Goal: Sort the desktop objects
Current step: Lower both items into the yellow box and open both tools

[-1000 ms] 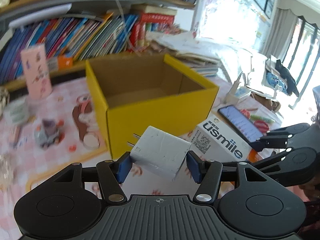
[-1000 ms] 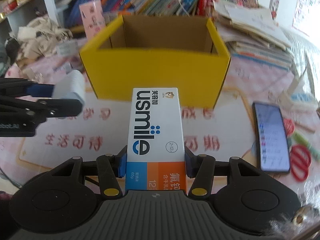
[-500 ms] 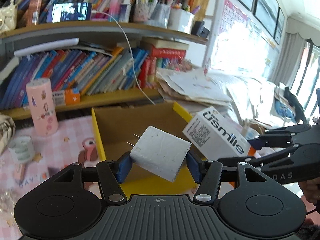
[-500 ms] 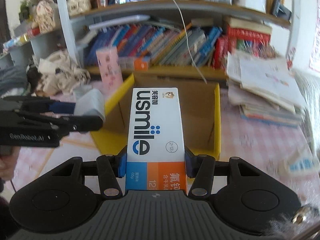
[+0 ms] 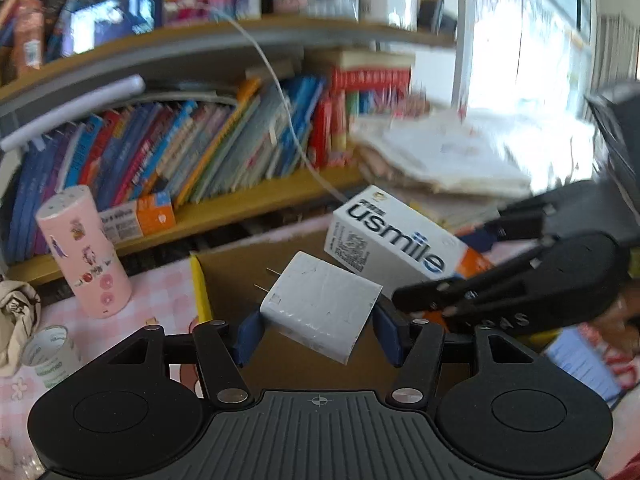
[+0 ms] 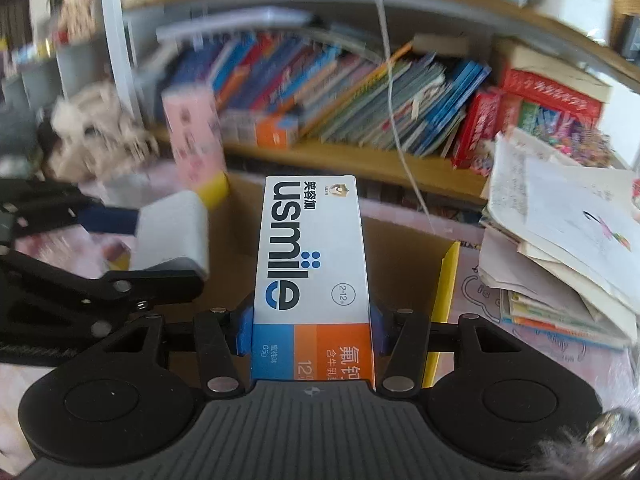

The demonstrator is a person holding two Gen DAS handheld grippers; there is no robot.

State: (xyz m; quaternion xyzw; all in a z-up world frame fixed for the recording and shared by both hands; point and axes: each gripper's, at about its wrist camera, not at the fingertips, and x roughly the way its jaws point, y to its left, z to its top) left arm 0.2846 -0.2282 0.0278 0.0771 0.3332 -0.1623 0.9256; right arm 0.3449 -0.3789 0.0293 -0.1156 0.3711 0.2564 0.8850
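While hanging over the open yellow cardboard box (image 6: 446, 280) at centre frame, long white, blue and orange toothpaste carton (image 6: 314, 276) pinched by right gripper (image 6: 312, 334), long axis pointing straight up-frame. Left of it, scuffed white blocky charger (image 5: 320, 306) clamped tilted in left gripper (image 5: 316, 336), prongs aimed upper left.

"usmile", "2-12" on toothpaste box (image 6: 316, 264)

a wooden bookshelf (image 5: 248, 204) runs along the back, its lower shelf packed with leaning books (image 5: 192, 148). a bright window (image 5: 516, 60) floods the right side with daylight. the bench (image 5: 160, 292) wears a pink checked cloth.
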